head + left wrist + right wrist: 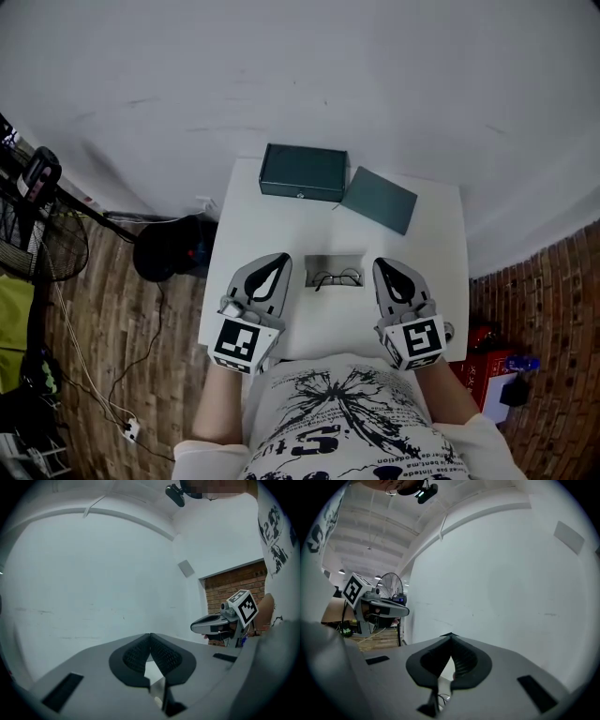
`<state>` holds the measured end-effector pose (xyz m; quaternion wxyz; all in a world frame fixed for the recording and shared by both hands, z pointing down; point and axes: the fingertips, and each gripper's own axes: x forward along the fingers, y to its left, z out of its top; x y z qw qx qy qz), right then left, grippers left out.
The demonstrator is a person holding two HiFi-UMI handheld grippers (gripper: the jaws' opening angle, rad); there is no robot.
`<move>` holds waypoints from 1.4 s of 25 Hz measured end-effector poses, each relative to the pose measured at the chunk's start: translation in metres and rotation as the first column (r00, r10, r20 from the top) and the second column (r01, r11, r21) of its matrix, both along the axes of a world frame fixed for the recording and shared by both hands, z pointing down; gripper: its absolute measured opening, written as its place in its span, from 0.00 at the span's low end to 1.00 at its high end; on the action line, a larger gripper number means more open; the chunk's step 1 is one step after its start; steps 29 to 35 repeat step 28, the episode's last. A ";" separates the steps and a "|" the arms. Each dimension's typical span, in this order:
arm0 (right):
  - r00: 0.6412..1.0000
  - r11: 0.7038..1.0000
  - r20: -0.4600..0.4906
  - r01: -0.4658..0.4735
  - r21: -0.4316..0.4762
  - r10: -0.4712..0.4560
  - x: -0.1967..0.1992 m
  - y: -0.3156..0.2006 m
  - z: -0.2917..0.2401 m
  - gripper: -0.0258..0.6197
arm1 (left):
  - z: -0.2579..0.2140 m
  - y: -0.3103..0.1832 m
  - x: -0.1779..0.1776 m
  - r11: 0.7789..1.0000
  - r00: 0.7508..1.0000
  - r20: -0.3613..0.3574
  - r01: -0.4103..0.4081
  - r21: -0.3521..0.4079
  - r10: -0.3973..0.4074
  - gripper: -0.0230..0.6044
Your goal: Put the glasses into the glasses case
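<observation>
We're holding L gripper [277,261] & R gripper [383,267] closed, empty, flanking the glasses [337,277] for pickup; glasses case [302,172] sitting beyond.

Your head camera looks steeply down from well above the worktop [272,216], with the left claw [278,259] and right claw [382,264] at its near edge and the wall [300,75] beyond. Each claw camera sits close behind its own jaws and faces nearly level at that wall. The left one catches the right claw [194,626] at its right side, the right one the left claw [407,612] at its left; all three views share the two claws and the wall.
</observation>
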<state>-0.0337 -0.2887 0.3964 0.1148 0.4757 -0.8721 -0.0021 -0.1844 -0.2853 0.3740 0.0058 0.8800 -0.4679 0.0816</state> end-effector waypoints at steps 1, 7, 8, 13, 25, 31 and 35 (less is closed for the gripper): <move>1.000 1.000 0.002 0.000 -0.005 0.000 0.000 0.000 0.002 0.06 | 0.001 0.000 0.001 1.000 1.000 -0.003 -0.004 -0.002 0.004 0.06; 1.000 1.000 0.015 0.001 -0.004 -0.001 -0.004 0.002 0.000 0.06 | 0.003 0.000 0.005 1.000 1.000 0.005 -0.025 -0.011 0.025 0.06; 1.000 1.000 0.015 -0.003 0.000 0.003 -0.004 0.002 -0.001 0.06 | 0.003 0.000 0.005 1.000 1.000 0.004 -0.027 -0.009 0.027 0.06; 1.000 1.000 0.003 -0.020 0.007 0.020 -0.004 0.003 0.001 0.06 | 0.002 0.000 0.004 1.000 1.000 0.002 -0.027 -0.005 0.027 0.06; 0.998 0.998 -0.024 -0.056 0.013 0.056 0.002 0.003 -0.003 0.06 | -0.006 -0.001 -0.001 1.000 0.999 -0.024 -0.027 0.007 0.027 0.06; 0.998 0.998 -0.021 -0.063 0.013 0.063 0.003 0.005 -0.004 0.06 | -0.007 0.001 0.000 0.999 0.999 -0.020 -0.031 0.014 0.031 0.06; 0.998 0.998 -0.021 -0.063 0.013 0.063 0.003 0.005 -0.004 0.06 | -0.007 0.001 0.000 0.999 0.999 -0.020 -0.031 0.014 0.031 0.06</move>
